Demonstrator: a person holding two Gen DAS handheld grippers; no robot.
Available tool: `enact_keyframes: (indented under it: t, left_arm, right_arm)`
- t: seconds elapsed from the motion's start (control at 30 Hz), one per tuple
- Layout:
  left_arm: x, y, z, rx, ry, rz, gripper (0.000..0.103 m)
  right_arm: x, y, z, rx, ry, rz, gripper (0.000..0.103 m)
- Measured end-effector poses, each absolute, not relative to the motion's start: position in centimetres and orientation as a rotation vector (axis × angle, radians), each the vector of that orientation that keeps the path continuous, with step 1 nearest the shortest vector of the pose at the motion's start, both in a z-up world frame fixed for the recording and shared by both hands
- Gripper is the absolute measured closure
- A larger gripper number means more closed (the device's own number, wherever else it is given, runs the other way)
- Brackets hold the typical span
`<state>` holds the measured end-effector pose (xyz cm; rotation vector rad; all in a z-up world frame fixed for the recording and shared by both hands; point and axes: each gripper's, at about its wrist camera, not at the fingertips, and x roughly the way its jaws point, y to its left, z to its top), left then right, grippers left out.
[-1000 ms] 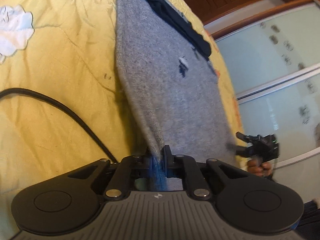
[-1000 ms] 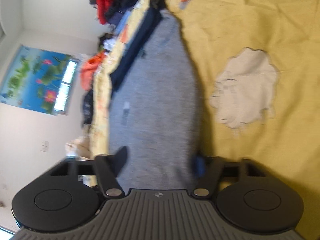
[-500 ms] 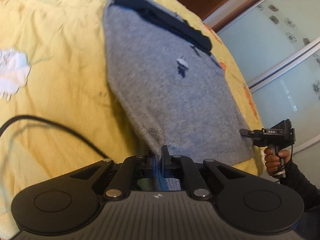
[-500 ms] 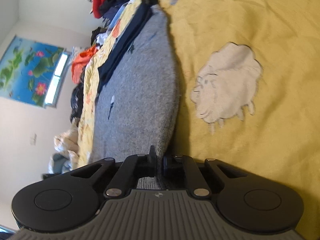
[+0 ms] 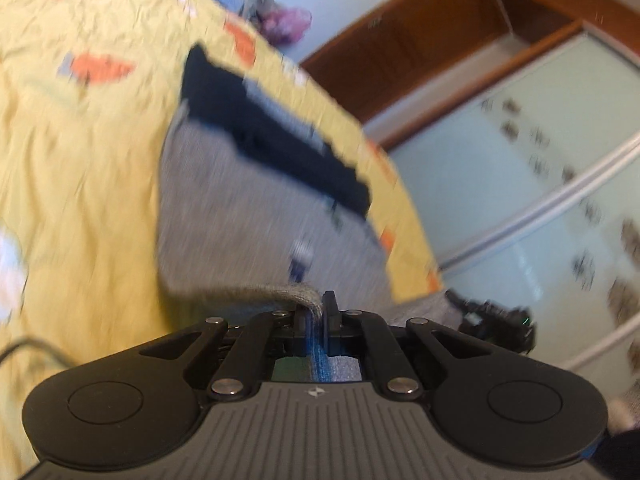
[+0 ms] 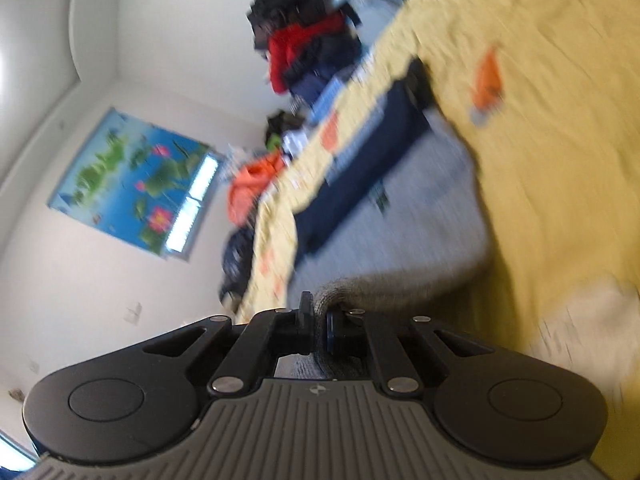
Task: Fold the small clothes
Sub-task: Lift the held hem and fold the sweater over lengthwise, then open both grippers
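Two grips are on: in the left wrist view your left gripper (image 5: 316, 314) is clenched on the near hem of the grey garment (image 5: 240, 216), which lies on the yellow bedspread (image 5: 80, 140) with its dark waistband (image 5: 272, 148) far. Carry both corners level toward that band, hem taut. Only this view shows the other gripper at the right edge. In the right wrist view your right gripper (image 6: 318, 316) pinches the hem's other corner; only here the clothes pile (image 6: 308, 52) shows.
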<state>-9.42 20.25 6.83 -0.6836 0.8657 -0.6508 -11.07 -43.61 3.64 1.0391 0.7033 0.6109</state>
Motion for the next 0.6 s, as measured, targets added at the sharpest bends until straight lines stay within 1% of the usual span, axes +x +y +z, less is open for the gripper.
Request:
enact_keyframes:
  t: [0.17,0.27,0.33,0.37,0.4,0.43,0.47,0.5,0.53,0.6]
  left_arm:
    - [-2.8,19.1,9.5,-0.679,0.768,-0.627,0.098]
    - [2.9,18.3,10.0,-0.650,0.731,-0.590,0.098]
    - [7.1,17.9,9.6,-0.642,0.743,-0.538,0.098]
    - [9.1,17.8,9.0,-0.648,0.750,-0.517,0.098]
    - [11.1,17.8,8.3,-0.654,0.751,-0.489,0.098]
    - [12.8,17.9,7.4,-0.659,0.756,-0.447,0.098]
    - [14.2,18.1,6.4,-0.673,0.778,-0.392,0.097]
    - [15.2,18.5,5.4,-0.702,0.814,-0.348,0.096]
    - [15.5,18.8,4.7,-0.732,0.838,-0.335,0.096]
    - [14.4,19.2,4.2,-0.722,0.812,-0.358,0.093]
  right_arm:
    - [-3.4,-43.8,4.1,1.095,0.624,0.603,0.092]
    - [1.9,-43.9,3.7,1.140,0.609,0.569,0.092]
    - [5.5,-44.2,2.9,1.192,0.607,0.506,0.092]
    - [7.1,-44.4,2.3,1.223,0.603,0.476,0.087]
    - [8.8,-44.6,1.7,1.254,0.607,0.454,0.085]
    - [10.3,-44.8,0.9,1.270,0.616,0.422,0.076]
    - [11.2,-45.0,0.1,1.280,0.626,0.373,0.047]
    - [11.9,-45.2,-0.4,1.284,0.646,0.313,0.029]
    - [12.3,-45.2,-0.7,1.270,0.656,0.274,0.008]
    - [12.2,-45.0,-0.1,1.174,0.630,0.316,0.010]
